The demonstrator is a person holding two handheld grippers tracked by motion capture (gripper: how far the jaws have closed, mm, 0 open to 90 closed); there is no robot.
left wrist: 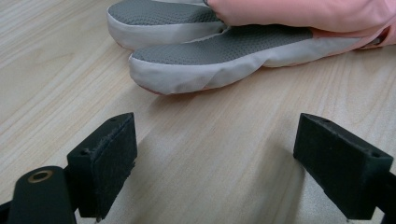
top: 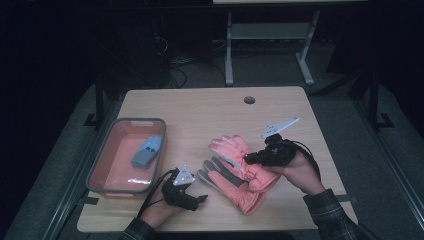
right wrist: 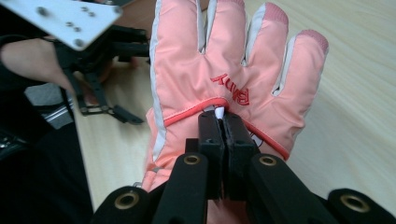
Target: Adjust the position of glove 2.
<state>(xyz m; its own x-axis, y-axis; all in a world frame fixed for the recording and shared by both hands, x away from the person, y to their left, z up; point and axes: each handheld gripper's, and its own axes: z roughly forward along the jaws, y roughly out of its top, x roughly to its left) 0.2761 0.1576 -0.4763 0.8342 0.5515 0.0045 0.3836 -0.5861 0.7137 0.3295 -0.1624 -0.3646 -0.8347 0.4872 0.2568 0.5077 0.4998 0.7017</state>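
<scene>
On the table's near half, the right gripper (right wrist: 223, 122) is clamped on the upper glove (right wrist: 233, 70). The left gripper (left wrist: 215, 163), jaws apart, faces the lower glove (left wrist: 224, 60). Next, likely, carrying the held glove to the tray (top: 100, 172).

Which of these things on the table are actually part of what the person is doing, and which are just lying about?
In use:
- upper pink glove, pinched by the right gripper
- lower pink glove, lying palm-up on the table
- left gripper, fingers open, near that glove's fingertips

Lying about:
- red tray
- blue-grey object inside the tray
- table
</scene>
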